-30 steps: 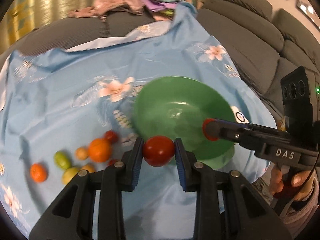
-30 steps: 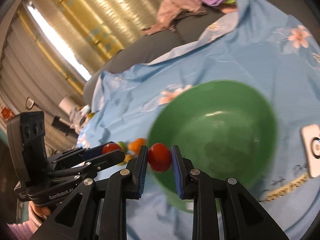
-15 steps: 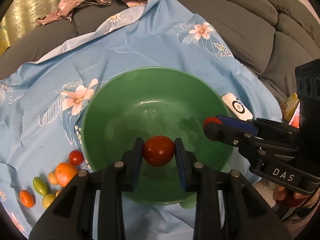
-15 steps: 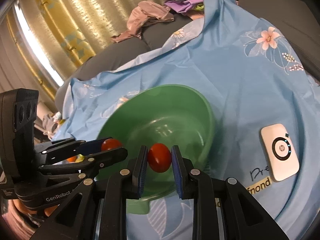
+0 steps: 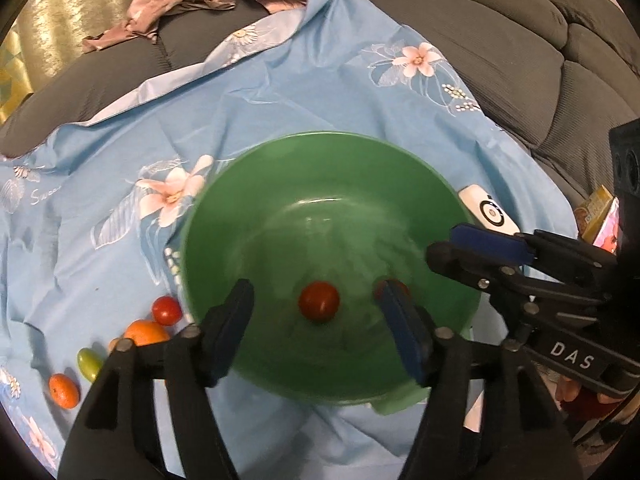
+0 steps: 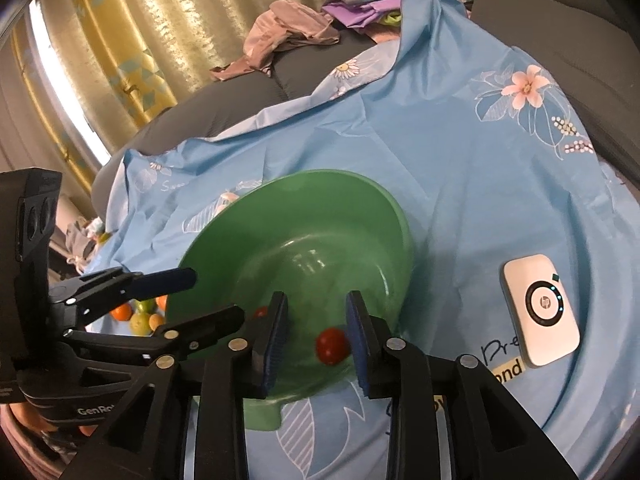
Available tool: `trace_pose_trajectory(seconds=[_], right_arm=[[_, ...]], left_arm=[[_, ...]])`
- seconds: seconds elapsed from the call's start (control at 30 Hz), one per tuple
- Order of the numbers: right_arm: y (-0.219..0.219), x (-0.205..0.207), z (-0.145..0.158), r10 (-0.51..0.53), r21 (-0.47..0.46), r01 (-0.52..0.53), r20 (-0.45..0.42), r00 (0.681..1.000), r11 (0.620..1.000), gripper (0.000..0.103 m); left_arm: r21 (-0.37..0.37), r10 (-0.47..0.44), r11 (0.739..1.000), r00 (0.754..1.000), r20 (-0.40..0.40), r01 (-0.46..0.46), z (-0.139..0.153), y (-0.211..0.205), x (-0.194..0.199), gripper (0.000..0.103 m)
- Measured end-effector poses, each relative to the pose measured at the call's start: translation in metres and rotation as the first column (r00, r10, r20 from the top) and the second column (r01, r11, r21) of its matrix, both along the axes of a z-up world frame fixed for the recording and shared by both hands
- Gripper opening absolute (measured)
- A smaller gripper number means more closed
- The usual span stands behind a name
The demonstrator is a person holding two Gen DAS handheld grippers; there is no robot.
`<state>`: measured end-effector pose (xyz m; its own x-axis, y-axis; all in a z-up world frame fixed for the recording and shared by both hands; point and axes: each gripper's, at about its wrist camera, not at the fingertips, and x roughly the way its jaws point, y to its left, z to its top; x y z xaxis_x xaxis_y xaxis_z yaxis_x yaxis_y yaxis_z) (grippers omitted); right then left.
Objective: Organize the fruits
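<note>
Both claws hang over the green bowl (image 5: 224, 216), and both are letting go. The left claw (image 5: 316, 312) has its jaws opening and already stands wide; a red cherry tomato (image 5: 319, 301) sits loose in the bowl's bottom between the fingers, touched by neither pad. The right claw (image 6: 316, 332) also has its jaws opening, though less far; its cherry tomato (image 6: 331, 346) shows in the gap, close to the right-hand pad, and seems free of both pads and dropping into the bowl, though the blur makes this hard to confirm. In the left wrist view a second red shape (image 5: 394, 286) peeks from behind the left claw's right finger, probably that same tomato.

The bowl rests on a blue floral cloth (image 5: 280, 100) spread over a grey sofa (image 5: 500, 40), not a desk. The fruit not yet gathered lies on the cloth just outside the bowl's left rim: a red tomato (image 5: 167, 310), an orange (image 5: 146, 333), a green fruit (image 5: 89, 363) and a small orange one (image 5: 63, 390) farther out. A white pocket router (image 6: 540, 310) lies to the bowl's right.

That pile lies on the left claw's side of the bowl, so the left hand looks nearer for the next pick; the right would have to cross over the bowl. The round fruits offer no long axis to favour.
</note>
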<state>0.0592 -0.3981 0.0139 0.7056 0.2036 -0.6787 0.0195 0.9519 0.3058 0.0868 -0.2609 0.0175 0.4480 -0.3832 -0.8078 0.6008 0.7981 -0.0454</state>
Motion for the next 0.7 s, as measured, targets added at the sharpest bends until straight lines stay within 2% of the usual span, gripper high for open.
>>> trace_pose_trajectory(seconds=[0.1,0.27,0.63,0.7], right_arm=[[0.002,-0.003,0.005,-0.004,0.002,0.004,0.009,1.0,1.0,0.037],[0.008,-0.011,0.013,-0.006,-0.006,0.006,0.026,1.0,1.0,0.038],[0.045,-0.027,0.026,0.059,-0.027,-0.058,0.037,0.998,0.998,0.038],[0.054,-0.03,0.028,0.08,-0.036,-0.079,0.035,0.996,0.996,0.038]], left_arm=[[-0.019,0.021,1.0,1.0,0.004,-0.02,0.005,0.011,-0.002,0.081],[-0.044,0.06,0.997,0.998,-0.004,-0.06,0.009,0.035,-0.01,0.09],[-0.123,0.183,0.974,0.982,-0.051,-0.188,0.015,0.107,-0.035,0.095],[-0.154,0.214,0.963,0.975,-0.066,-0.222,0.017,0.124,-0.042,0.103]])
